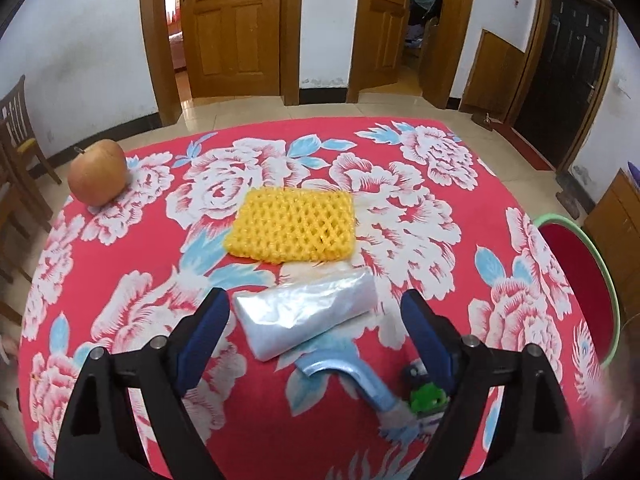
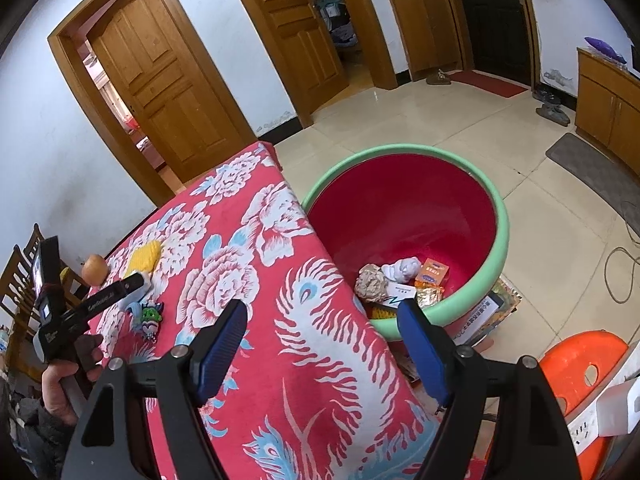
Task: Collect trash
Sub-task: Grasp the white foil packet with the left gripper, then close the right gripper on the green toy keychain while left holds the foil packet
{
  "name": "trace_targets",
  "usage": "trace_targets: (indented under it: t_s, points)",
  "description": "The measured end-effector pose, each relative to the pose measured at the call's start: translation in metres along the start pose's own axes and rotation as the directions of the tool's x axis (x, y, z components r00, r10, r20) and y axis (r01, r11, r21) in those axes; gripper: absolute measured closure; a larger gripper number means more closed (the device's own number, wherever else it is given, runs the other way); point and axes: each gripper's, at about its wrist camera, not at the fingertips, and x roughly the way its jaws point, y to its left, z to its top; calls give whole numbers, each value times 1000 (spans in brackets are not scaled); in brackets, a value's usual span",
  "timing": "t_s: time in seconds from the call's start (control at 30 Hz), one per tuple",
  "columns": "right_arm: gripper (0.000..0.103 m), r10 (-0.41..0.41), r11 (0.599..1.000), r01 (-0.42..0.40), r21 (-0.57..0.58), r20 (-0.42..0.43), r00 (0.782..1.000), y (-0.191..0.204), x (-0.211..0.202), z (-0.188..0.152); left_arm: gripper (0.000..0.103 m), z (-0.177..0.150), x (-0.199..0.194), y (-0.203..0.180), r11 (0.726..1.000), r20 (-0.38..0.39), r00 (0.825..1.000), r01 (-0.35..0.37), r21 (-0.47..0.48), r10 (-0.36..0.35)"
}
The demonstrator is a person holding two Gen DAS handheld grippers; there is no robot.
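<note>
Left tool [image 1: 312,312] wide open, blue pads hanging just above the red flowered tabletop [image 1: 400,152], nothing pinched. Clear plastic bag [image 1: 306,312] folded flat right between the two pads, tilted a bit, apart from both as far as can be seen. Yellow foam fruit net [image 1: 294,226] lying flat just past the bag, toward the tabletop's middle, nearly touching its far edge. Apple [image 1: 97,171] sitting way off at the far left corner, well apart from everything else. Small green-and-blue toy thing [image 1: 428,394] right under the right-hand pad, partly hidden, near the front edge; can't tell what it is exactly.

Right tool [image 2: 324,322] also spread open and empty, hovering over the tabletop's right edge. Green-rimmed red basin [image 2: 502,216] on the floor, tucked right against that edge. Inside it already: crumpled paper ball [image 2: 371,282], white wad [image 2: 402,269], orange box [image 2: 432,272], some gold foil wrapper [image 2: 430,294]. Person's hand [image 2: 60,384] gripping the left tool's handle visible at lower left in the right wrist view. Orange plastic stool [image 2: 576,364] near the basin.
</note>
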Motion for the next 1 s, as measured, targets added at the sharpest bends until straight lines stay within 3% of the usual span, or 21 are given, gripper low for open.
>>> trace_targets:
  t_s: [0.1,0.17,0.3,0.6,1.0]
  points:
    - [23,8,1000,-8,2,-4,1000,0,1,0,17,2,7,2,1000,-9,1000,-17,-26,17]
    - [23,12,1000,-12,3,-4,1000,0,1,-1,25,2,10,6,998,-20,1000,-23,-53,22]
    - [24,21,1000,-21,2,-2,1000,1,-1,-2,26,2,5,11,997,-14,1000,-17,-78,16]
    - [24,66,996,-66,-52,-8,998,24,-6,-5,26,-7,-50,16,998,72,997,-25,-49,29]
    - [24,141,974,-146,-173,-45,989,86,3,-9,26,-46,-92,46,990,48,994,-93,-107,99]
